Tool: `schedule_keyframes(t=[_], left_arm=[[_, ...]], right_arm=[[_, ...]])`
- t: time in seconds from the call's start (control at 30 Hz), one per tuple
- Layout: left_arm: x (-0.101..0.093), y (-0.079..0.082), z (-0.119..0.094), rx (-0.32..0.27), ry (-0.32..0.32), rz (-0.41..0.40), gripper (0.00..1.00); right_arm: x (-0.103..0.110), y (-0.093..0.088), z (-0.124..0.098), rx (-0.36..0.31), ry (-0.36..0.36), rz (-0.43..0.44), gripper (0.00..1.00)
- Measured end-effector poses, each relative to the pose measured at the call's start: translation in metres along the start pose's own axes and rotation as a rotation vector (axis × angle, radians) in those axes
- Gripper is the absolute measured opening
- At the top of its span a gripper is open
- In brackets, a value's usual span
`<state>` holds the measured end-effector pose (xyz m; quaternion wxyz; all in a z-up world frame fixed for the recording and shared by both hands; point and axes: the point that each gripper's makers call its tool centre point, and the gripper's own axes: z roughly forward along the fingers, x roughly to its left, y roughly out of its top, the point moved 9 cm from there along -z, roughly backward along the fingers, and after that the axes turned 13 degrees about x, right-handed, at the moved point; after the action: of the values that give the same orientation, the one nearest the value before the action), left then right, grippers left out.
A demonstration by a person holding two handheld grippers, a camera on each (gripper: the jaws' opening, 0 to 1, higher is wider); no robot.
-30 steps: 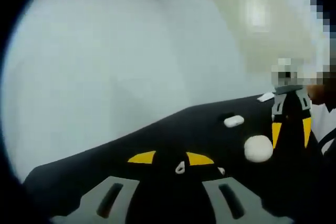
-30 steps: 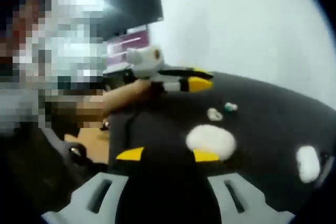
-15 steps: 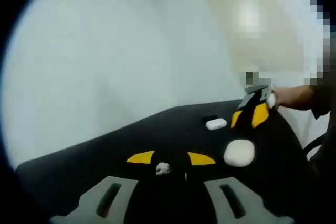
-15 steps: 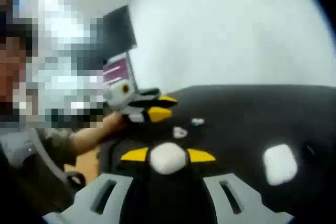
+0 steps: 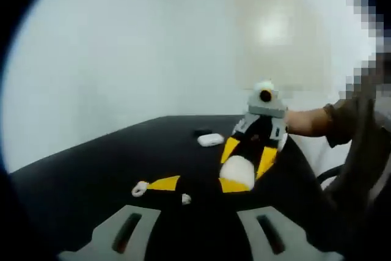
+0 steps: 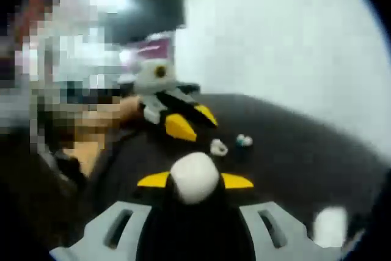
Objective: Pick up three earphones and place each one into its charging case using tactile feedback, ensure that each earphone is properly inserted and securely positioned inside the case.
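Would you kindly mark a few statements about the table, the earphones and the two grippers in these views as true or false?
1. The table is white. False: it is black.
2. A white charging case sits between the right gripper jaws. True.
3. The left gripper is clamped on an earphone. False: its jaws stand open, with earphones lying loose on the table.
4. Another white case lies farther back on the table. True.

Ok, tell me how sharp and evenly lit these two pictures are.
Left gripper view: soft overall, the wall glares bright with a pale square patch, the black table reads dark, and the small earphones are smeared. Right gripper view: blurrier, with the white case between the right gripper tips, a featureless blob, the far case washed out, and fisheye bending the table edge.
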<state>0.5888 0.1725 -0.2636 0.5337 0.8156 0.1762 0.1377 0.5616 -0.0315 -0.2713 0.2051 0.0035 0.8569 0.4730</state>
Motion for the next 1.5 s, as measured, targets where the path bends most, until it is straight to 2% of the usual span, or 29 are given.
schedule_keyframes(t=[0.07,0.1,0.13,0.2,0.27,0.4,0.5,0.57,0.63,0.67,0.77,0.83,0.9,0.93,0.97,1.0,1.03,1.1,1.2,1.3,1.37,1.4,1.43,1.47,1.5], left_arm=[[-0.007,0.001,0.002,0.007,-0.059,0.013,0.20],[-0.010,0.000,0.003,0.015,-0.071,0.022,0.20],[-0.011,0.001,0.003,0.015,-0.068,0.028,0.17],[-0.014,0.005,0.002,-0.032,-0.106,0.011,0.18],[-0.019,0.006,0.004,-0.041,-0.164,-0.003,0.23],[-0.027,0.001,0.011,-0.002,-0.179,0.048,0.30],[-0.025,-0.003,0.016,0.061,-0.156,0.061,0.24],[-0.028,-0.003,0.017,0.070,-0.184,0.019,0.19],[-0.027,-0.002,0.017,0.071,-0.190,0.022,0.18],[-0.027,-0.002,0.016,0.072,-0.192,0.016,0.18],[-0.027,-0.002,0.016,0.075,-0.198,0.002,0.18],[-0.027,-0.002,0.016,0.074,-0.201,-0.005,0.18],[-0.026,-0.004,0.015,0.074,-0.195,-0.010,0.18],[-0.025,-0.005,0.013,0.072,-0.205,-0.029,0.18],[-0.025,-0.006,0.013,0.067,-0.211,-0.031,0.18],[-0.027,-0.006,0.014,0.064,-0.214,-0.024,0.18],[-0.030,-0.005,0.015,0.068,-0.217,-0.017,0.19],[-0.033,-0.004,0.019,0.076,-0.201,-0.018,0.23],[-0.036,-0.001,0.021,0.088,-0.194,-0.040,0.20],[-0.042,0.001,0.020,0.131,-0.178,-0.068,0.19],[-0.044,0.002,0.018,0.153,-0.186,-0.105,0.19],[-0.046,0.002,0.017,0.167,-0.202,-0.150,0.19],[-0.045,0.001,0.017,0.162,-0.216,-0.193,0.19],[-0.045,0.004,0.014,0.125,-0.247,-0.285,0.19],[-0.044,0.004,0.013,0.128,-0.268,-0.325,0.19]], right_arm=[[0.010,0.006,-0.003,0.002,-0.079,-0.222,0.32],[0.013,0.007,-0.005,0.025,-0.115,-0.298,0.31],[0.015,0.006,-0.006,0.052,-0.141,-0.337,0.31],[0.017,0.007,-0.007,0.025,-0.143,-0.367,0.30],[0.018,0.007,-0.006,-0.001,-0.139,-0.381,0.27],[0.016,0.012,-0.002,-0.008,-0.122,-0.392,0.26],[0.013,0.012,0.001,-0.021,-0.106,-0.373,0.26],[0.009,0.007,0.001,-0.003,-0.091,-0.288,0.27],[0.006,0.001,-0.002,-0.044,-0.029,-0.152,0.28],[0.003,-0.007,-0.005,-0.038,0.045,-0.046,0.29],[-0.008,-0.011,0.004,-0.046,0.227,0.152,0.30],[-0.017,-0.008,0.017,-0.019,0.304,0.302,0.24],[-0.015,-0.007,0.027,0.022,0.387,0.457,0.23],[-0.015,-0.008,0.028,-0.011,0.385,0.432,0.23],[-0.012,-0.010,0.028,-0.059,0.351,0.335,0.23],[-0.009,-0.011,0.025,-0.072,0.321,0.255,0.23],[-0.008,-0.010,0.024,-0.066,0.305,0.232,0.23],[-0.003,-0.010,0.024,-0.074,0.293,0.207,0.22],[-0.004,-0.010,0.023,-0.076,0.297,0.204,0.22],[-0.004,-0.011,0.021,-0.078,0.292,0.182,0.22],[-0.002,-0.010,0.020,-0.089,0.287,0.148,0.22],[-0.002,-0.010,0.019,-0.093,0.288,0.122,0.22],[0.000,-0.010,0.019,-0.092,0.286,0.115,0.22],[-0.001,-0.010,0.019,-0.100,0.268,0.070,0.22],[0.000,-0.010,0.020,-0.107,0.253,0.028,0.22]])
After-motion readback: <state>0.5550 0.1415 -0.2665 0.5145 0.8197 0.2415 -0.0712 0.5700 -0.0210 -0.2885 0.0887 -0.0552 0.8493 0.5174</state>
